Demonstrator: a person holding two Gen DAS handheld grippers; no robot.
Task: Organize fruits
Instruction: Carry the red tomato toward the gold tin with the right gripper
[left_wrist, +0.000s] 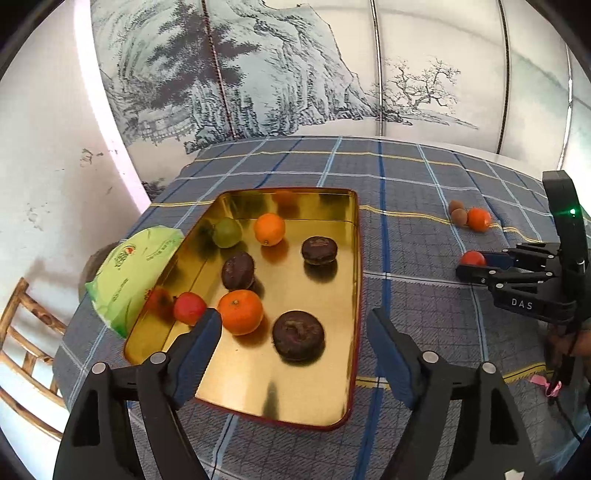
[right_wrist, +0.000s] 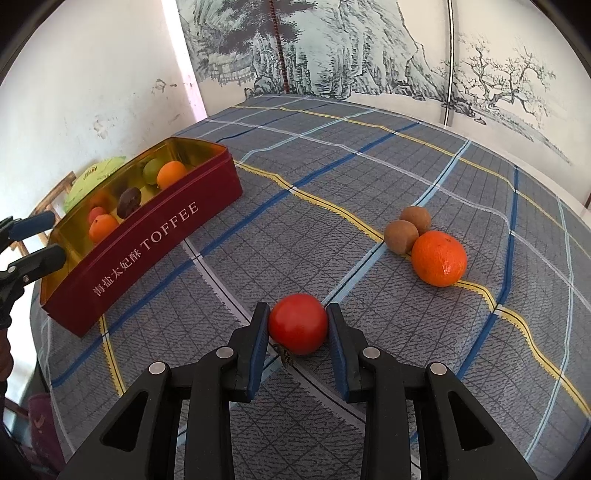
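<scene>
Right gripper (right_wrist: 297, 325) has its pads against the sides of a red fruit (right_wrist: 298, 323) sitting on the cloth (right_wrist: 369, 166), well away from the tin (right_wrist: 147, 236). Looks smooth, light, probably squashy, so grip its middle gently. Left gripper (left_wrist: 295, 325) hangs open over the tin.

I see a red tomato (right_wrist: 298, 324) between my right gripper's (right_wrist: 298, 326) blue pads (right_wrist: 258, 350). The tin (right_wrist: 147, 236) is maroon outside with white lettering and gold inside. The tablecloth (right_wrist: 369, 166) is grey plaid with blue, white and yellow lines. An orange mandarin (right_wrist: 439, 257) touches two brown fruits (right_wrist: 400, 236).
</scene>
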